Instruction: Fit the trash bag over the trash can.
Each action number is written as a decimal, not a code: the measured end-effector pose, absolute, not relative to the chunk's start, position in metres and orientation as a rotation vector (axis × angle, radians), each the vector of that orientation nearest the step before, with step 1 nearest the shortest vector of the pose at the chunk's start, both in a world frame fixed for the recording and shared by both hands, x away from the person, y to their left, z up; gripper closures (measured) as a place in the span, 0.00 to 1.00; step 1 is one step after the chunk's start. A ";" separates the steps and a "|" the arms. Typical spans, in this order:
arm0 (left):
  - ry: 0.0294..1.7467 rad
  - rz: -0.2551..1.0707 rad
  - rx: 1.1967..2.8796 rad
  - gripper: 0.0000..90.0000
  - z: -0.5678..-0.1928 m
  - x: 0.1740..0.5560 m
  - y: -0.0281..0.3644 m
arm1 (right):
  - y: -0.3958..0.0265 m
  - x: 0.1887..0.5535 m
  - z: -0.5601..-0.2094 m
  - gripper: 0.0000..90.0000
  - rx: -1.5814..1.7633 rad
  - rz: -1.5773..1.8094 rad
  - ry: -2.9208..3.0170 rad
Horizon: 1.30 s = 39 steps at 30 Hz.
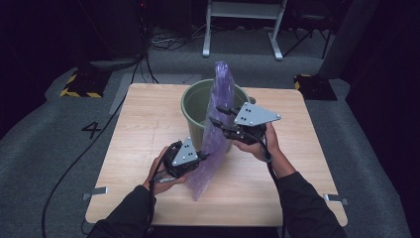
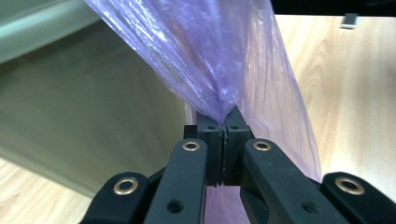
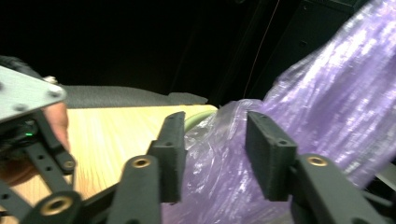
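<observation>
A long purple plastic bag (image 1: pixel 218 124) stands stretched from the table up past the rim of a green bucket (image 1: pixel 195 106). My left gripper (image 1: pixel 204 157) is shut on the bag's lower part, and in the left gripper view the film (image 2: pixel 210 56) bunches into the pinched jaws (image 2: pixel 223 128) beside the bucket wall (image 2: pixel 84 107). My right gripper (image 1: pixel 218 115) is higher up at the bucket's front. Its jaws (image 3: pixel 215 140) stand apart around the bag (image 3: pixel 327 107), with crumpled film between the pads but not squeezed.
The bucket stands at the back middle of a light wooden table (image 1: pixel 148 129). Grey carpet surrounds the table, with cables, a white frame (image 1: pixel 242 29) and yellow-black striped bases (image 1: pixel 81 84) behind it. Bare wood lies left and right of the hands.
</observation>
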<state>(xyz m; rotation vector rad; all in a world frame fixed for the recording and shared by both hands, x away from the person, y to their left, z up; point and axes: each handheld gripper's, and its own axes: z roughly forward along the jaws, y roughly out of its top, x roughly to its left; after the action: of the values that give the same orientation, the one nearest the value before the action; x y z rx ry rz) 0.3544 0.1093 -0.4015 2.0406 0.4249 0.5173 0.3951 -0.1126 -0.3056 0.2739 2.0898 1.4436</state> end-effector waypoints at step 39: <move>0.410 0.503 2.023 0.99 -0.380 0.366 0.125 | -0.115 0.462 -0.296 0.84 0.570 1.265 2.162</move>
<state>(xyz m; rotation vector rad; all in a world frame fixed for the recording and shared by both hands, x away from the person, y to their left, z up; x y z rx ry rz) 0.3664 0.1245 -0.3800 2.0231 0.4104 0.5034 0.4618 -0.1154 -0.2964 0.5699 2.1615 1.2649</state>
